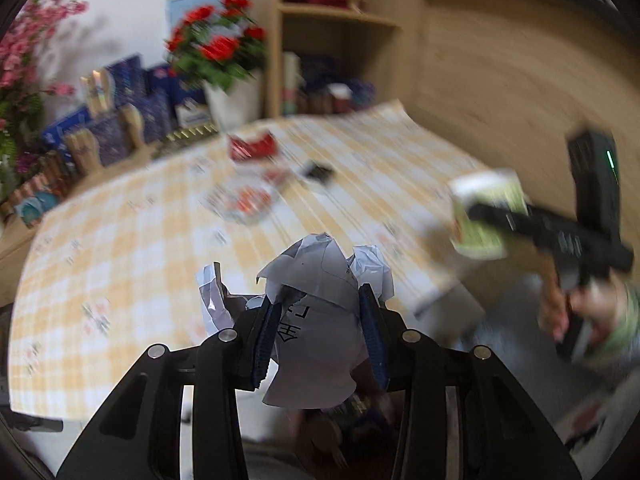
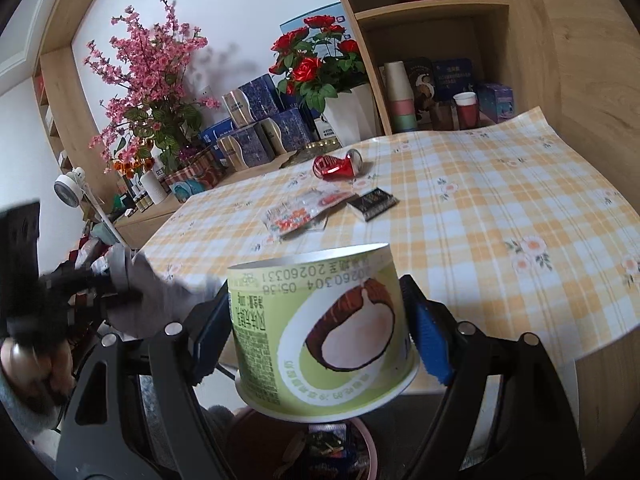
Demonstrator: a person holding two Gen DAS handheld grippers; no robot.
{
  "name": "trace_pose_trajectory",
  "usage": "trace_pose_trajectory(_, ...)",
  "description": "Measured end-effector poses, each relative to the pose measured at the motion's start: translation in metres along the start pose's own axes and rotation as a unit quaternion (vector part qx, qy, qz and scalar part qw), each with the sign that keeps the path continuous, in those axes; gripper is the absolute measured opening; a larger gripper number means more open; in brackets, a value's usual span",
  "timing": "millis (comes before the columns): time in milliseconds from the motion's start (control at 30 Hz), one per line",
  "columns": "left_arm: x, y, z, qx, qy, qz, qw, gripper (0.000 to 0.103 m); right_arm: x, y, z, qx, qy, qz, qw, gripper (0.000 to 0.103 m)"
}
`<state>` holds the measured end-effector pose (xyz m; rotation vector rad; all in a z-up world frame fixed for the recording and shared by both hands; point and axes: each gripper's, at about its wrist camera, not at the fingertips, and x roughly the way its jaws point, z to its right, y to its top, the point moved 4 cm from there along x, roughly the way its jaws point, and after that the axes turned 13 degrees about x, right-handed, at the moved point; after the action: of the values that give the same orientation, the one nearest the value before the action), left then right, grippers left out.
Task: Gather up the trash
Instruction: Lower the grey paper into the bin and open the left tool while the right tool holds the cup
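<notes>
Yellow-checked tablecloth [image 2: 500, 208] carries a crushed red can [image 2: 338, 166], a clear wrapper [image 2: 296, 216] and a small black packet [image 2: 372, 202]; potted roses [image 2: 320, 68] stand behind. Right gripper [image 2: 320, 320] clamps a green paper cup [image 2: 320, 332], upside down, coconut print. Left gripper [image 1: 320, 320] pinches crumpled white paper [image 1: 316, 300] off the table's near edge. Left view badly blurred; bin [image 2: 372, 452] below mostly hidden.

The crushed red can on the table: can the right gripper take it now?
Probably not yet. The right gripper is shut on the green paper cup, so its jaws are full. The crushed red can lies unobstructed farther across the table.
</notes>
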<state>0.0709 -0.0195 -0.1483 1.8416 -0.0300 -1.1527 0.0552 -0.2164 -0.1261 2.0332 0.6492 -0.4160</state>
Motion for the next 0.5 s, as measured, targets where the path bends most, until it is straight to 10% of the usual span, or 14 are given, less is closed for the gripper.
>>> trace_pose_trajectory(500, 0.106, -0.103, 0.082, 0.004, -0.09, -0.172, 0.981, 0.039, -0.016, -0.041, 0.016, -0.006, -0.022, -0.025, 0.999, 0.078)
